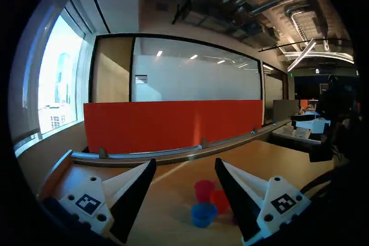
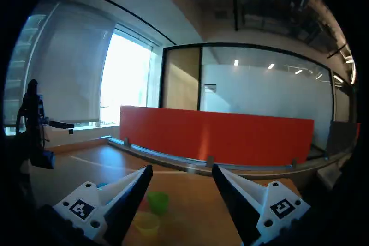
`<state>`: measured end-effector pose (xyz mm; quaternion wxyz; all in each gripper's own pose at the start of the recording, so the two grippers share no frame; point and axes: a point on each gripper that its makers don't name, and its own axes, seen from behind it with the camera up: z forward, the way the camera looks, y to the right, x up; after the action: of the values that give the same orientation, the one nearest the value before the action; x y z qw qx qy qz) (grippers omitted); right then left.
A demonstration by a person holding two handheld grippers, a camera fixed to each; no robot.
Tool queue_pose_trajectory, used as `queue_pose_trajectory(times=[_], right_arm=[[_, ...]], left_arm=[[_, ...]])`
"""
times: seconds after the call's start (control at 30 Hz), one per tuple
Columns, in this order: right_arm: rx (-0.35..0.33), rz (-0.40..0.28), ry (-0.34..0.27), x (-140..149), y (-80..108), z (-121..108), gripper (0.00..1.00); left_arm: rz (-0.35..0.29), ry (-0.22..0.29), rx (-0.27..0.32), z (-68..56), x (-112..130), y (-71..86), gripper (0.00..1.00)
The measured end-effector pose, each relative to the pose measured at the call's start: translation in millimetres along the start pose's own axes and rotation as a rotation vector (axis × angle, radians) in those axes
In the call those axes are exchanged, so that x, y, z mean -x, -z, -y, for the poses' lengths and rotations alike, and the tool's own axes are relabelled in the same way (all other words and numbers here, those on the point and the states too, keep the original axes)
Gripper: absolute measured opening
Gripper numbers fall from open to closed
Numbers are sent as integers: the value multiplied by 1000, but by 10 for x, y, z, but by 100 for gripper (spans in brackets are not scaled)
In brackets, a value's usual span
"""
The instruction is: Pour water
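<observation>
Table (image 1: 272,153) of wood carries small cups set close. The left hand-held gripper (image 1: 184,160) and the right hand-held gripper (image 2: 181,166) hang above it, fingers wide, holding nothing. The pink cup (image 1: 204,189), red cup (image 1: 221,200) and blue cup (image 1: 204,213) nearly touch, as do the green cup (image 2: 157,201) and yellow cup (image 2: 146,223); taking one could, I think, tip its neighbour.

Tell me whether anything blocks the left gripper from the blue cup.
Nothing visible does. The left gripper is open, and the blue cup is the nearest thing ahead on the table; the pink cup and red cup stand behind it.
</observation>
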<state>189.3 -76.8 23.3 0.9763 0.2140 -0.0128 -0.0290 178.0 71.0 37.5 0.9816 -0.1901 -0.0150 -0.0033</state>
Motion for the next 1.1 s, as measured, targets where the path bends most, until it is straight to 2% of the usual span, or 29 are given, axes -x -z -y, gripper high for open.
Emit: queue_pose_trajectory(times=[0.2, 0.4, 0.87, 1.1], right_arm=[[-76, 14, -9, 31, -27, 125, 100], [-120, 66, 18, 139, -73, 210, 100], [-216, 203, 90, 427, -135, 283, 100], [-236, 230, 112, 483, -175, 298, 100]], left_arm=[[14, 20, 66, -91, 18, -13, 94], [57, -12, 96, -105, 137, -32, 94], [190, -78, 175, -131, 587, -116, 94], [235, -96, 209, -161, 751, -162, 94]])
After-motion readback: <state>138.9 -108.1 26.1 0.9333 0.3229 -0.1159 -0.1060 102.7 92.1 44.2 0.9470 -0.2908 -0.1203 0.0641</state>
